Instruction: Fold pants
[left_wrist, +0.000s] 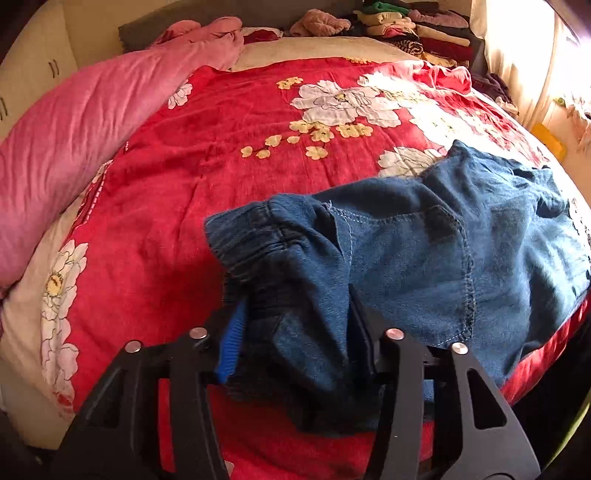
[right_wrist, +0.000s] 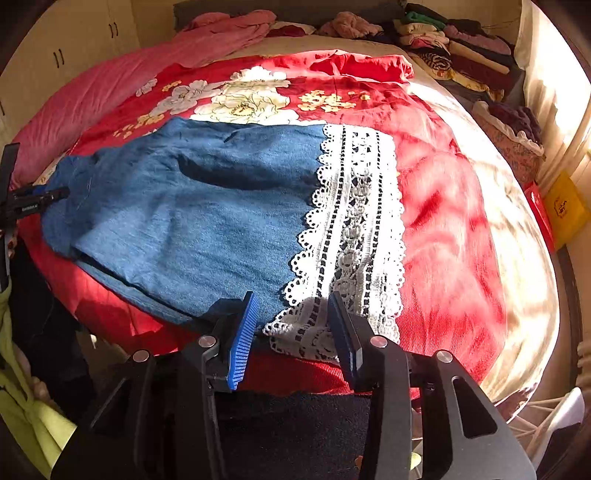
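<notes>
Blue denim pants (left_wrist: 406, 251) lie across the near edge of a red flowered blanket (left_wrist: 221, 155). In the left wrist view the elastic waistband is bunched up between the fingers of my left gripper (left_wrist: 299, 306). The cloth fills the gap from pad to pad, so the gripper is shut on it. The right wrist view shows the pants (right_wrist: 192, 206) spread leftward, with a wide white lace hem (right_wrist: 354, 221). My right gripper (right_wrist: 293, 299) stands open over the hem's near corner, pads apart from the lace. The left gripper (right_wrist: 40, 199) shows at the far left edge, by the waist.
A pink quilt (left_wrist: 85, 125) runs along the left side of the bed. Stacks of folded clothes (right_wrist: 461, 48) sit at the back right. A pale wardrobe (right_wrist: 66, 44) stands behind on the left. A yellow and red item (right_wrist: 561, 206) is beside the bed on the right.
</notes>
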